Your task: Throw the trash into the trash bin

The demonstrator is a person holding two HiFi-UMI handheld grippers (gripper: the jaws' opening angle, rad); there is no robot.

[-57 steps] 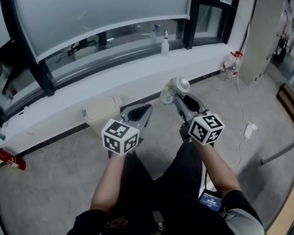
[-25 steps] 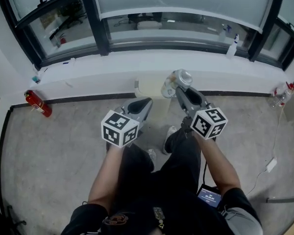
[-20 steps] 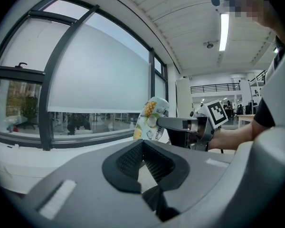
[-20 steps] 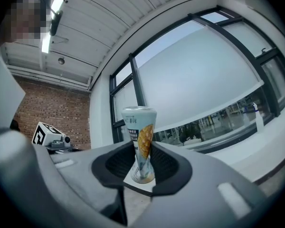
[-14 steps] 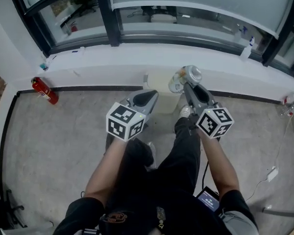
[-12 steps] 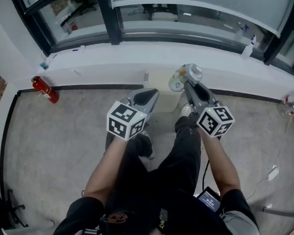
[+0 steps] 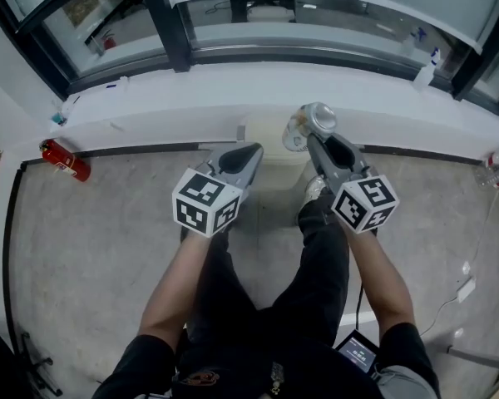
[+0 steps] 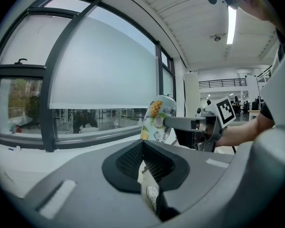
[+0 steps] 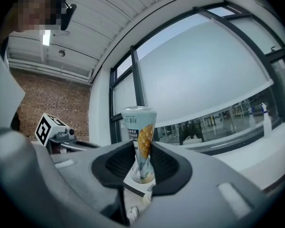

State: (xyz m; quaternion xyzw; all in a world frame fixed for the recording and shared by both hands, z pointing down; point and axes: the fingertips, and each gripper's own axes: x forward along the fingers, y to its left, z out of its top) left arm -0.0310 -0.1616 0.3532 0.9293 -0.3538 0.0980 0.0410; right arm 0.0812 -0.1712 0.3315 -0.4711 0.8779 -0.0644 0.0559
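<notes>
Two grippers are held out in front of the person, side by side above a grey floor (image 7: pixel 108 248). The right gripper (image 7: pixel 313 142) is closed on a can (image 7: pixel 309 126), which is printed with a pineapple and capped in silver. In the right gripper view the can is seen standing upright between the two dark pads, pinched at about mid-height, and its wall is drawn in where the pads press. The left gripper (image 7: pixel 248 150) is seen with its jaws brought together at the tips, and nothing is held between them. In the left gripper view the can and the right gripper are seen just to the right, at about the same height.

A pale bin (image 9: pixel 133 178) is glimpsed low down beneath the can in the right gripper view; only a part of it is shown. A white sill (image 7: pixel 150 110) runs below dark-framed windows ahead. A red extinguisher (image 7: pixel 64 160) lies by the wall at the far left, and a spray bottle (image 7: pixel 426 70) stands on the sill at the right.
</notes>
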